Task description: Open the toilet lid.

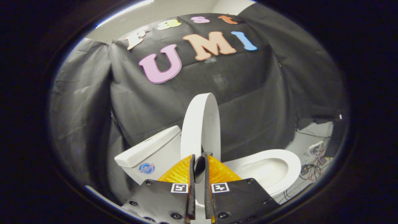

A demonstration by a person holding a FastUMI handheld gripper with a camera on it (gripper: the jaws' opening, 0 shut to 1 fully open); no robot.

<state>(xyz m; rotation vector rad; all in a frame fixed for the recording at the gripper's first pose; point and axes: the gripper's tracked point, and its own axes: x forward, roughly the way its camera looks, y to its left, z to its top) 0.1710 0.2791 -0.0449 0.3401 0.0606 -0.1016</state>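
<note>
A white toilet stands ahead of me, seen from the side. Its lid (201, 124) is raised almost upright, edge-on to me, with the tank (149, 147) just behind it on the left. The open bowl and seat (273, 168) lie to the right of the lid. My gripper (199, 160) is at the lid's lower edge, its two fingers nearly together with the rim of the lid pinched between them.
Black cloth hangs close behind the toilet and to its left. On the floor beyond the bowl, at the right, lies a tangle of cables and small electronics (314, 168) on a pale floor (303, 144).
</note>
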